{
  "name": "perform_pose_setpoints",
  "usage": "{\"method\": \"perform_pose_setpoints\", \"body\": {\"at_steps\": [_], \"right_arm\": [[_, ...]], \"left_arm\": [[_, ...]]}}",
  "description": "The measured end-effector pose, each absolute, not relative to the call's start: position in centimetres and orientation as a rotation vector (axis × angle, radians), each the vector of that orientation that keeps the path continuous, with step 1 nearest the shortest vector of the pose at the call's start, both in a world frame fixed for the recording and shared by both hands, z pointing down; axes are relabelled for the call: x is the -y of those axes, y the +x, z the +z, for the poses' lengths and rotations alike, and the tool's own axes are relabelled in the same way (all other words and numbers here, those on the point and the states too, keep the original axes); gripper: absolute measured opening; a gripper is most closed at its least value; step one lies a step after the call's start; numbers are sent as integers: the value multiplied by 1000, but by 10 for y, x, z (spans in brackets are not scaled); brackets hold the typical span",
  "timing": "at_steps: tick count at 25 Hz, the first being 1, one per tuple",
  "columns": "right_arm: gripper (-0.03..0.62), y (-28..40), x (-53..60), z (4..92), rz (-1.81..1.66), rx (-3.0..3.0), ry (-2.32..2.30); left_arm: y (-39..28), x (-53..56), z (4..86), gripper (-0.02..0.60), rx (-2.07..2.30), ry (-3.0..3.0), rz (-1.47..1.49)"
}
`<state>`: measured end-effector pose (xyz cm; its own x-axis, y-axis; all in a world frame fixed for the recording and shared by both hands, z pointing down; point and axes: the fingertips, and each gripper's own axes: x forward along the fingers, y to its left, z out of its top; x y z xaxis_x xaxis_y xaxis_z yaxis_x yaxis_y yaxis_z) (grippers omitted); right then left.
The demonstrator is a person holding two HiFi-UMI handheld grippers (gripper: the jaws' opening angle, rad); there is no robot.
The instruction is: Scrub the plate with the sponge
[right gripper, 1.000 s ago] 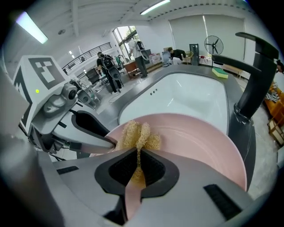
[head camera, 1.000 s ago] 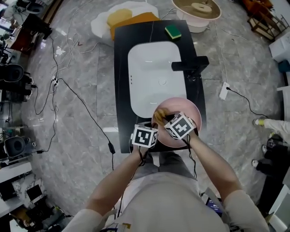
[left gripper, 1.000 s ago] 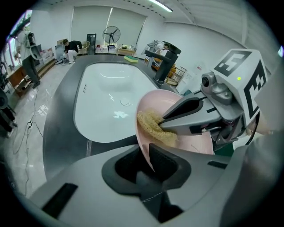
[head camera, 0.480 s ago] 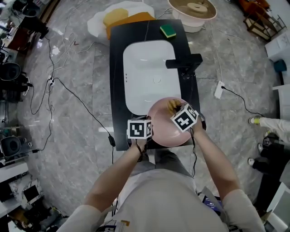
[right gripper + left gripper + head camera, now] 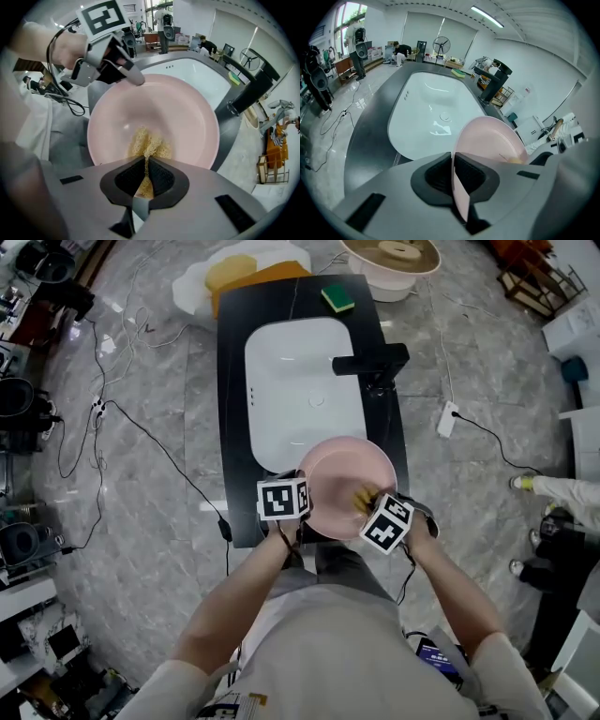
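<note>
A pink plate (image 5: 337, 474) is held tilted over the near end of the sink counter. My left gripper (image 5: 302, 502) is shut on the plate's left rim; in the left gripper view the thin rim (image 5: 455, 187) sits pinched between the dark pads. My right gripper (image 5: 368, 505) is shut on a yellow mesh sponge (image 5: 147, 143). It presses the sponge onto the plate's (image 5: 159, 108) inner face near its lower right edge. The right gripper view also shows the left gripper (image 5: 133, 77) gripping the far rim.
A white basin (image 5: 300, 381) is set in the black counter (image 5: 232, 427), with a black faucet (image 5: 370, 362) on its right. A green sponge (image 5: 337, 298) lies at the counter's far end. Cables run over the marble floor at left.
The right gripper has swept the sponge over the plate, from its left part to its far side and now to its near right edge. The left gripper stays at the left rim.
</note>
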<state>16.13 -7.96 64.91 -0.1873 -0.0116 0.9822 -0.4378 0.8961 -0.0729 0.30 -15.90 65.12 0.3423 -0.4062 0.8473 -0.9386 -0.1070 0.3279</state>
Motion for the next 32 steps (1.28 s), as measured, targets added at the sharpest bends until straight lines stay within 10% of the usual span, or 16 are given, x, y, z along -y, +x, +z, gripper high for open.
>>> {"method": "perform_pose_setpoints", "body": {"at_steps": [15,32], "right_arm": [[44,49,68,655,646,1968,178],[44,101,179,657,648,1909,463]], "left_arm": [[12,152,652,29,1092,1751,740],[1,155,652,26,1109,1696,640]]}}
